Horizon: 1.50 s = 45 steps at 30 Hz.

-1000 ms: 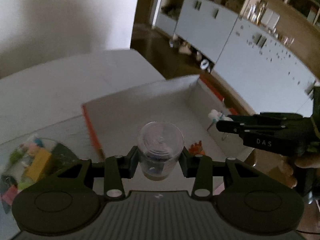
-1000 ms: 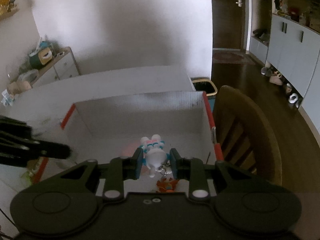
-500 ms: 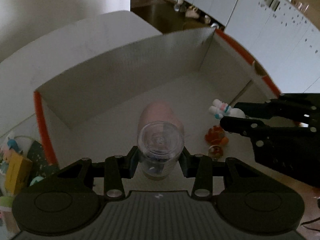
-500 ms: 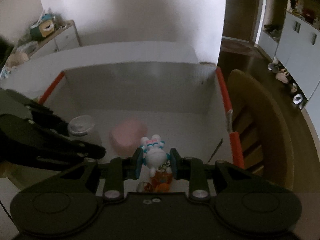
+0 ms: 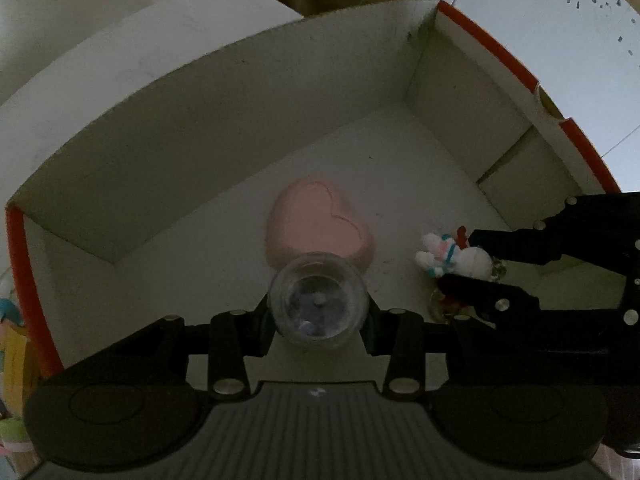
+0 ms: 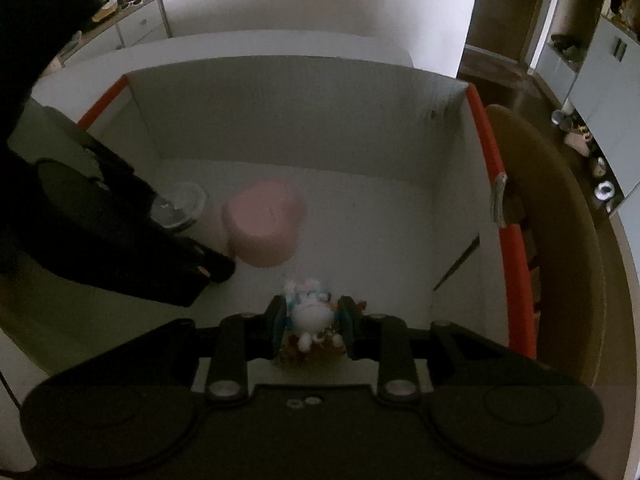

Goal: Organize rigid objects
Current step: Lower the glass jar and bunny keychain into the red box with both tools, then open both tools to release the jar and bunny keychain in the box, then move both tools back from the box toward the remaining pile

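A: Looking down from both wrist views, we start with the biggest thing: the white tabletop [image 5: 132, 52] carrying a large white cardboard box [image 5: 224, 128] with orange-red edging along its side walls. Beyond it, in the right wrist view, we see a brown chair back [image 6: 560, 216] just past the box's right wall.

B: Agreed. Inside the box, we see a pink heart-shaped box [image 5: 320, 224] lying on the floor near the middle (its lid carries a heart outline).

A: Next down in size, the left hand-held gripper [image 5: 318, 312] is clamped on a clear plastic cup [image 5: 318, 300], its pads pressing the cup's sides. We see the cup end-on, just in front of the pink heart; whether it touches the box floor we cannot tell.

B: And the right hand-held gripper [image 6: 312, 320] is closed on a small white toy figure [image 6: 310, 314] with pink and blue stripes at its ears. It hangs low inside the box, to the right of the heart.

A: Directly beneath that figure we make out a small orange-red toy [image 6: 316, 346] on the box floor (too blurred to name more closely).

B: Smallest of all, at the left edge of the left wrist view, a few colourful bits [image 5: 12, 344] lie outside the box.
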Motion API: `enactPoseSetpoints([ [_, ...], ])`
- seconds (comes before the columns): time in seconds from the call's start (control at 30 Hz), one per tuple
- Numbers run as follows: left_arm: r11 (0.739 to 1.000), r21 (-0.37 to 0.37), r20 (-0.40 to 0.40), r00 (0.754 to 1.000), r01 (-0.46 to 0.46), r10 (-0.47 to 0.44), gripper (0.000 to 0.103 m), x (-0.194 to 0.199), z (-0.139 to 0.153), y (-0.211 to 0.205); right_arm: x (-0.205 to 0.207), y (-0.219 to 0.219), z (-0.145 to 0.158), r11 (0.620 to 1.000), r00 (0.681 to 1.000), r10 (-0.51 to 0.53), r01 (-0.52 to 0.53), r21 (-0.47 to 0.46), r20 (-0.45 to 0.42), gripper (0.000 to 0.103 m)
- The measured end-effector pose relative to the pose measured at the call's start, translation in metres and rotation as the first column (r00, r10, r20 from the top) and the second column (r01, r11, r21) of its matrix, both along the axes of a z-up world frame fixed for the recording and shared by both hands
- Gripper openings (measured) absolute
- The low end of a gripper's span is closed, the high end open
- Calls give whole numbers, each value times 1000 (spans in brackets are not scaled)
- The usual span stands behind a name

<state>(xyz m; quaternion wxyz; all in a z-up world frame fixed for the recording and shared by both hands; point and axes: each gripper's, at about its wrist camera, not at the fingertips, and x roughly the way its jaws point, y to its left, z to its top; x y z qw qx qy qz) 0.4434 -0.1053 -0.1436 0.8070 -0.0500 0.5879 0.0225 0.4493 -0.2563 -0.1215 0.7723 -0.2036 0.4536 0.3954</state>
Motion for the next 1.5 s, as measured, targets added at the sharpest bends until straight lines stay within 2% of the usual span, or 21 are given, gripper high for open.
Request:
enactPoseSetpoints([
  [0.3, 999, -21, -40, 998, -38, 37, 41, 3, -1, 3, -1, -10, 8, 999, 1000, -15, 15, 37, -7, 35],
  [0.4, 999, -16, -18, 999, -34, 33, 46, -3, 5, 2, -3, -16, 11, 998, 1000, -25, 25, 55, -2, 40],
  [0.5, 1000, 5, 19, 1000, -20, 20, 57, -11, 15, -2, -6, -22, 16, 997, 999, -36, 36, 75, 1, 46],
  [0.57, 1000, 17, 48, 999, -12, 11, 57, -17, 23, -6, -8, -26, 20, 995, 999, -43, 43, 89, 0, 48],
  [0.93, 999, -23, 186, 982, -37, 40, 58, -54, 68, -3, -26, -43, 53, 980, 997, -75, 71, 185, 16, 57],
  [1.27, 997, -54, 327, 942, -59, 73, 58, -111, 116, 12, -53, -48, 84, 957, 997, -67, 55, 284, 33, 68],
  [1.33, 997, -48, 352, 933, -61, 74, 67, -121, 121, 13, -60, -49, 89, 951, 997, -72, 58, 303, 36, 70],
  [1.5, 996, -52, 398, 913, -74, 89, 69, -147, 130, 18, -79, -46, 101, 940, 996, -72, 53, 336, 45, 80],
])
